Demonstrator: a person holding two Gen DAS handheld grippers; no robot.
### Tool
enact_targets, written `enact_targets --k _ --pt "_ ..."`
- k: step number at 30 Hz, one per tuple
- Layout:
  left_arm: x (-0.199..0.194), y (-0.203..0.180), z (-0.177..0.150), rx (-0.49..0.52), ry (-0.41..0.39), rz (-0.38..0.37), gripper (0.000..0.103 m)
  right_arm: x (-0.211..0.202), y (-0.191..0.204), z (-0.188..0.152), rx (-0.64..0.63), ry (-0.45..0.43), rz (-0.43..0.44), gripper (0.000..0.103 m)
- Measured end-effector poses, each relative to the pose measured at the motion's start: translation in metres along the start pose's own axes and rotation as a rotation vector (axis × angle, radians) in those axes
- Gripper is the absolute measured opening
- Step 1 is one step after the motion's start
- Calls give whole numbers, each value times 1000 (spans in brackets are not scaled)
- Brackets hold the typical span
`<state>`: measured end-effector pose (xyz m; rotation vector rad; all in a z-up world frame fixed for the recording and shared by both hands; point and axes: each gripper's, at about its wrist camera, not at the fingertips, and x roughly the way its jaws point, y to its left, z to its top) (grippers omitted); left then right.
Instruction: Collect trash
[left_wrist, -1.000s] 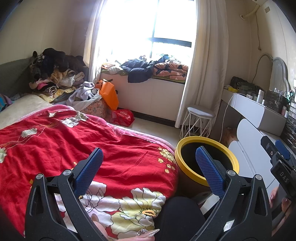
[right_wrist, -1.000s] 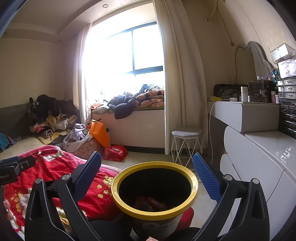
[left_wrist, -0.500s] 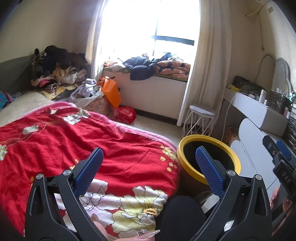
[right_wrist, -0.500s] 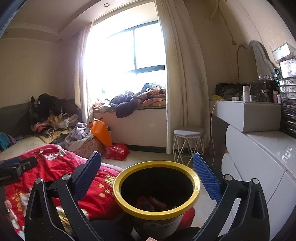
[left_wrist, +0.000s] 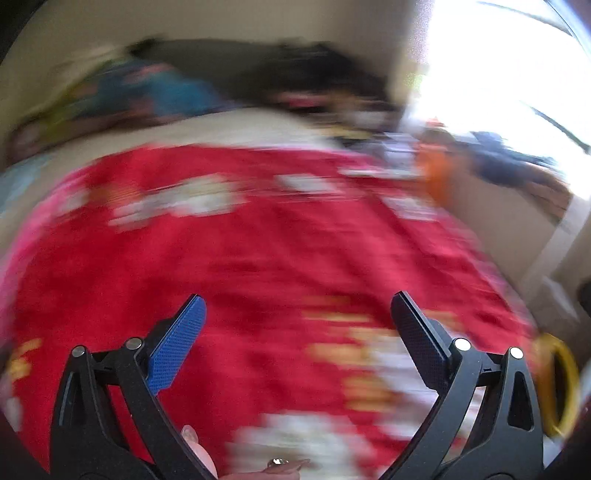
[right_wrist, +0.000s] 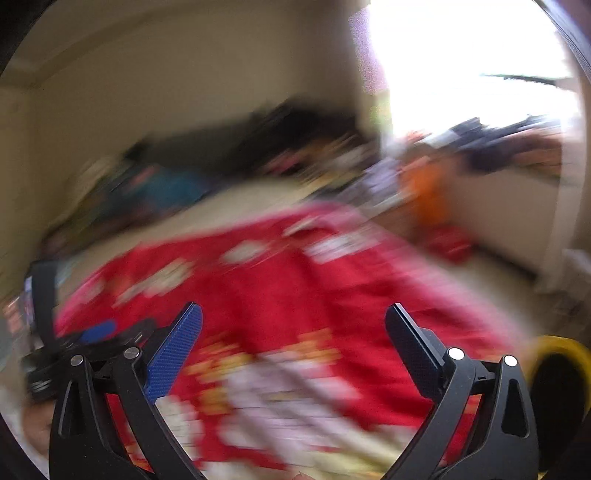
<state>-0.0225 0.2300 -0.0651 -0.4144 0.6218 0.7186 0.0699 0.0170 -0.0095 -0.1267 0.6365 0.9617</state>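
Jaws of left gripper (left_wrist: 297, 308) and right gripper (right_wrist: 293, 319) gape wide, empty, over red bedspread (left_wrist: 258, 266); bin (right_wrist: 557, 380) far right; trash unresolved in blur, so steady both views before choosing a target.

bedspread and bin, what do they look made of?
Bedspread: soft woven or plush fabric, matte red with pale floral print; it drapes over the bed edge. Blur hides the weave.
Bin: probably plastic, with a smooth, slightly glossy yellow rim and dark inside; only its edge shows, so this is unsure.
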Motion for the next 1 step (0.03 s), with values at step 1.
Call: enact_targets --k 1 --pt "9 21 1 -27 14 58 92 35 23 1 -35 67 69 97"
